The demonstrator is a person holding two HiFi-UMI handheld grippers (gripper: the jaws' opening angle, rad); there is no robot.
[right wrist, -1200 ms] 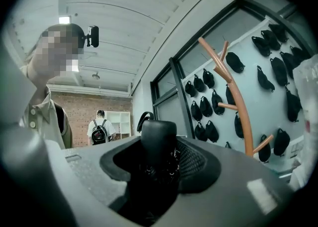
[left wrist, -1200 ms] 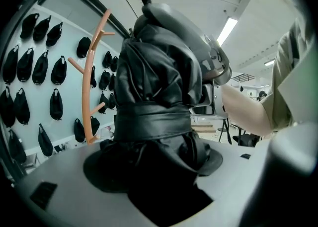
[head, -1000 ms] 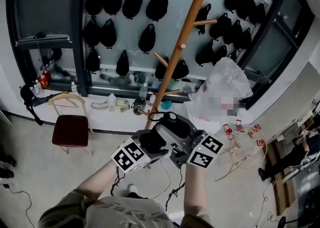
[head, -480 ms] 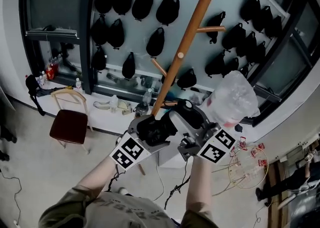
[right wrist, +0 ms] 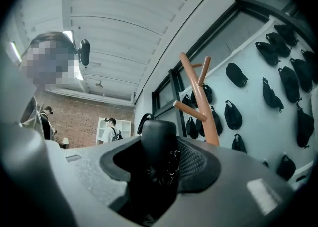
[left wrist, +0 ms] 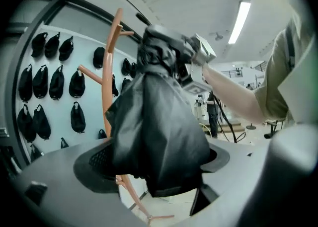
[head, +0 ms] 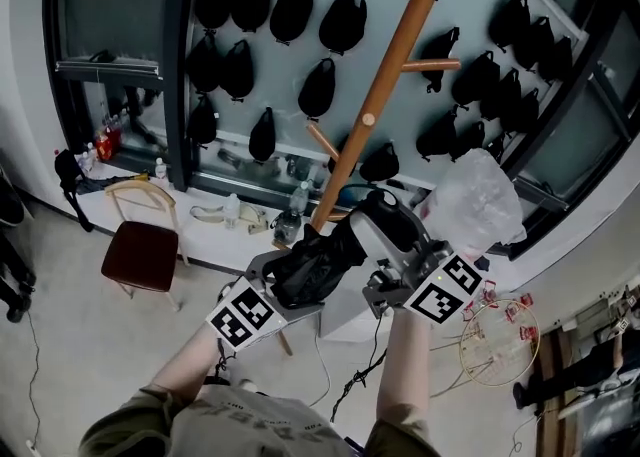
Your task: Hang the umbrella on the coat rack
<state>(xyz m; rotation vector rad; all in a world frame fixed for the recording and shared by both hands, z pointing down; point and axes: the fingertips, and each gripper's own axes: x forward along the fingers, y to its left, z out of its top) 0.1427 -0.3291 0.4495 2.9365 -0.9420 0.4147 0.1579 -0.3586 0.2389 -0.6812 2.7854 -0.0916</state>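
A folded black umbrella (head: 312,265) is held between my two grippers, just in front of the wooden coat rack (head: 385,95). My right gripper (head: 378,233) is shut on the umbrella's black handle (right wrist: 158,136), and it points slightly upward at the rack's pegs (right wrist: 191,112). My left gripper (head: 296,271) sits lower left. Its jaws are opening wide, and the loose fabric of the umbrella (left wrist: 159,121) hangs between them without being pinched. In the left gripper view (left wrist: 154,159) the rack pole (left wrist: 107,97) stands behind the fabric.
Several black bags (head: 345,20) hang on the pale wall behind the rack. A chair with a red seat (head: 140,255) stands at the left. At the right are a clear plastic bag (head: 475,205) and a wire basket (head: 495,340). Cables trail on the floor.
Both grippers have risen with the umbrella and moved closer to the rack pole. The left gripper's jaws have spread wider around the fabric, and its marker cube has slid down to the left.
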